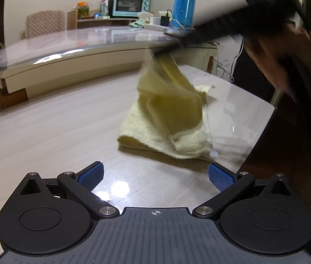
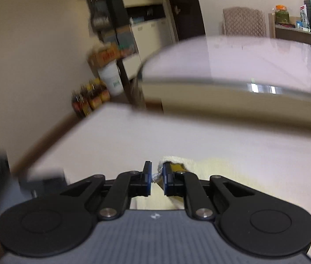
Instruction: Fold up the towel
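Note:
A pale yellow towel (image 1: 166,132) lies bunched on the pale wood-grain table (image 1: 56,132). One of its corners is pulled up into a peak. My right gripper (image 1: 163,51) comes in from the upper right, blurred, and is shut on that raised corner. In the right wrist view its blue pads (image 2: 147,176) stand almost together on my right gripper (image 2: 157,172), with a bit of towel edge pinched between them. The towel (image 2: 210,169) spreads below and to the right. My left gripper (image 1: 155,167) hovers just short of the towel's near edge, open wide, with nothing between its fingers.
A person's hand (image 1: 287,55) holds the right gripper at the upper right. The table's right edge (image 1: 263,132) runs close to the towel. Behind stands a glass-topped table (image 1: 67,41) with a blue thermos (image 1: 185,2), cables, a teal toaster oven (image 1: 131,3) and a chair (image 1: 45,22).

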